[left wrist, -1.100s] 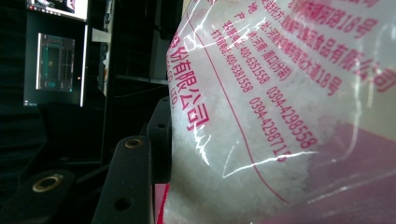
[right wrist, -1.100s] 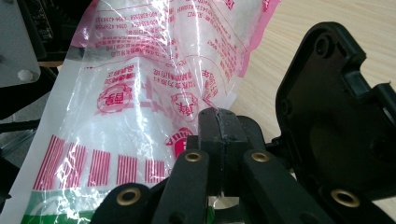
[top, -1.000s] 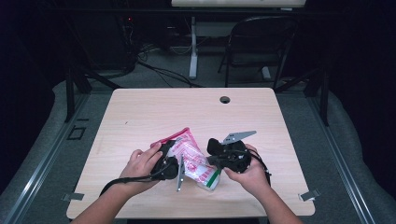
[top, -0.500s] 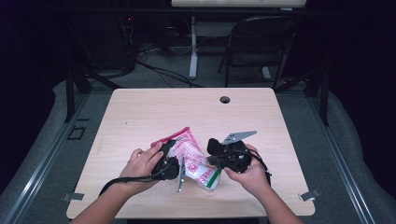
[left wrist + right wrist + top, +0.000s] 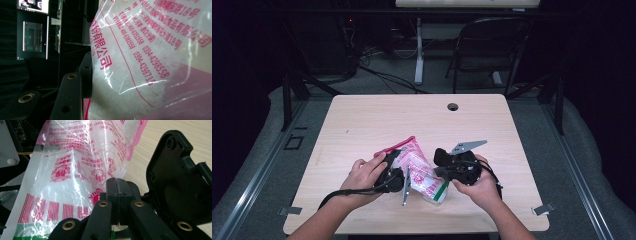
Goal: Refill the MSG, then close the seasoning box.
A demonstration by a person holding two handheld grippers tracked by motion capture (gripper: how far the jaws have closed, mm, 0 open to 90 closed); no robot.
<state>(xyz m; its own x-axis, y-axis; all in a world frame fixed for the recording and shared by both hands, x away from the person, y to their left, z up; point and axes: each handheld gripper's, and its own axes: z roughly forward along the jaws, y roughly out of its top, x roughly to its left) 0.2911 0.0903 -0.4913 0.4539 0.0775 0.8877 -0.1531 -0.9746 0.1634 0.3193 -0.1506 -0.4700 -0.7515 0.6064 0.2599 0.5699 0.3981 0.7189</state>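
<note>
**Both claws on the bag, held over the desk**

The right claw [image 5: 117, 192] has its jaws pressed flat together on the edge of the clear plastic bag [image 5: 419, 170], near the end with the green band and red bars; in the right gripper view the film is pinched between the two black pads. The left claw [image 5: 394, 172] stands about half closed, and in the left gripper view one jaw lies against the bulging side of the bag while the other is hidden behind the film; I judge it a grip across the filled part, white grainy contents pressing against the plastic.

The bag, printed in red and with a pink strip at its far end, is held between the two hands just above the near middle of the desk [image 5: 362, 120], slanting from upper left to lower right in the high view.

As to progress: the bag is caught at two places, so the picking-up is done. Whether it is to be opened, turned or set somewhere the pictures do not settle; no opening in the bag can be made out, and nothing has spilled on the desk.
</note>
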